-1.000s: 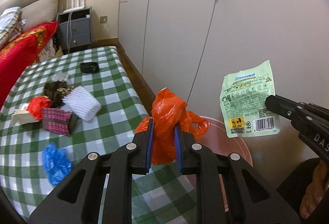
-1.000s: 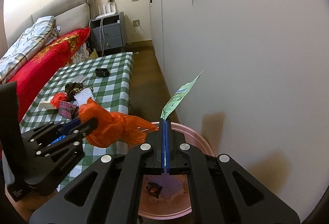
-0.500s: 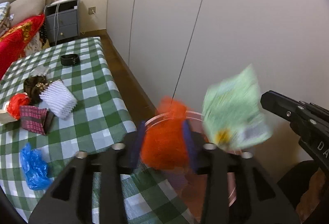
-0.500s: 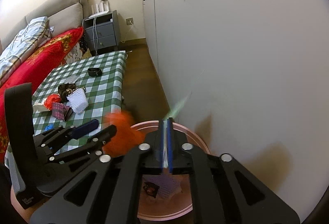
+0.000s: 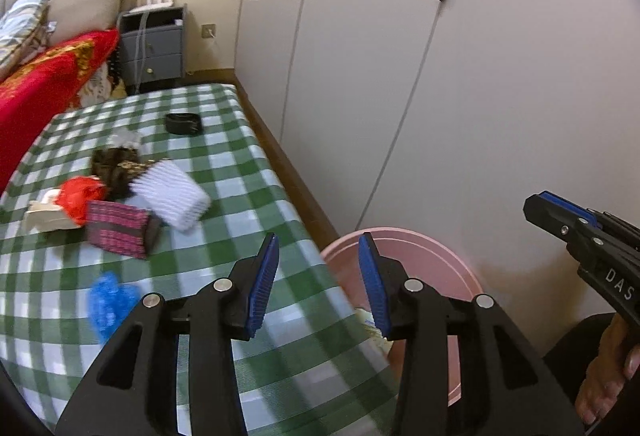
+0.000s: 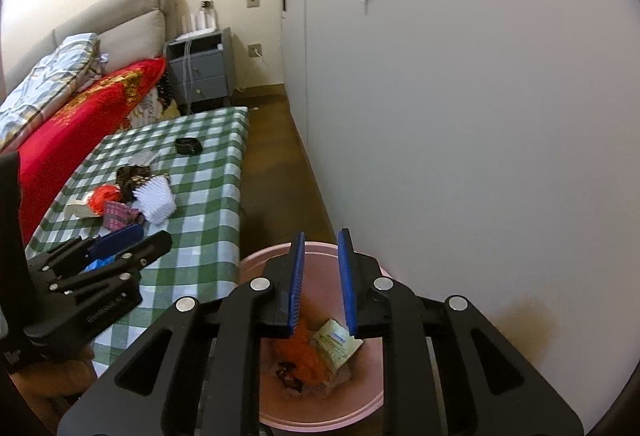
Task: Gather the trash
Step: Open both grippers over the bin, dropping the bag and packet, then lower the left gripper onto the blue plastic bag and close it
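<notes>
A pink bin (image 6: 360,402) stands on the floor by the table's near right corner; it also shows in the left wrist view (image 5: 424,256). Inside lie an orange plastic bag (image 6: 308,354) and a green snack wrapper (image 6: 336,346). My right gripper (image 6: 322,282) is open and empty right above the bin. My left gripper (image 5: 318,284) is open and empty over the table's corner beside the bin. On the green checked table (image 5: 224,172) lie a blue crumpled bag (image 5: 108,302), a red wad (image 5: 78,196), a white foam sleeve (image 5: 172,196), a pink patterned box (image 5: 120,228) and a dark wrapper (image 5: 116,168).
A black ring-shaped thing (image 5: 183,124) lies at the table's far end. White wardrobe doors (image 5: 500,76) run along the right, close to the bin. A red-covered sofa (image 6: 80,108) flanks the table's left side. A grey nightstand (image 5: 154,46) stands beyond the table.
Both grippers opened. The orange bag left my left gripper and the green wrapper left my right gripper; both now lie in the pink bin.
</notes>
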### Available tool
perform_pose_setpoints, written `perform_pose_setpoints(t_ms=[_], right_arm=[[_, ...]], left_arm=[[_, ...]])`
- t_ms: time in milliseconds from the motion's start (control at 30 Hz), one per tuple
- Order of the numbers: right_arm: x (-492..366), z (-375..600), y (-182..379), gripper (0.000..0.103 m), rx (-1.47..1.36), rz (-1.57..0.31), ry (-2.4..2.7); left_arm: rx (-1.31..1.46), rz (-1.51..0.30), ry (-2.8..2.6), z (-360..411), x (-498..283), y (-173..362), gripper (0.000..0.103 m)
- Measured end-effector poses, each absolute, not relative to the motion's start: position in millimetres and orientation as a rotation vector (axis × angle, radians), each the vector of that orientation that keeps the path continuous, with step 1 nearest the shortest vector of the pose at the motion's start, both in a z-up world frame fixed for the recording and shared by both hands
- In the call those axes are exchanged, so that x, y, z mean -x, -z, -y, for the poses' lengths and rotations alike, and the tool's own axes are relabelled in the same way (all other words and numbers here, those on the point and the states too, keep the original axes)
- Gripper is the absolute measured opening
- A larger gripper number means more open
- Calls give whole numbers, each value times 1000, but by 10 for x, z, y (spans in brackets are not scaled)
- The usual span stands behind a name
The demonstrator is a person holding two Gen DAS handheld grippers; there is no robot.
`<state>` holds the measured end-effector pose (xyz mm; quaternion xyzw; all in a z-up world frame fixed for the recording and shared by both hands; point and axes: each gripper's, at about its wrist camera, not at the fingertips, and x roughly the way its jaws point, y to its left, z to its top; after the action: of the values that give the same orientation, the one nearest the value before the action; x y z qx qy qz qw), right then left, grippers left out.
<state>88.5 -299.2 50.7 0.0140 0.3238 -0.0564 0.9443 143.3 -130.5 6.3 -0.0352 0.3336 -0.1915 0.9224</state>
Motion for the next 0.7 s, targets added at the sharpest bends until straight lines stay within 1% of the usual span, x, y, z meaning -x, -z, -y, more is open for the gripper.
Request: perform_pose_setpoints(t_ms=[333, 367, 433, 467, 700], right_arm=[[-874, 2745, -538, 19, -14, -618, 27], [-901, 2707, -536, 20, -14, -616, 14], [-952, 2641, -527, 27, -18, -611, -12], [-994, 2585, -528, 28, -21, -605, -35], [-1276, 2233, -477, 29, -16, -586, -140]], left_arm=[[123, -661, 253, 573, -1328, -128, 41], [131, -664, 222, 487, -1329, -113, 41], [151, -673, 180, 350, -1335, -82, 41], [164, -681, 161, 285, -1346, -60, 41], [214, -727, 80, 41, -1432, 104, 41]])
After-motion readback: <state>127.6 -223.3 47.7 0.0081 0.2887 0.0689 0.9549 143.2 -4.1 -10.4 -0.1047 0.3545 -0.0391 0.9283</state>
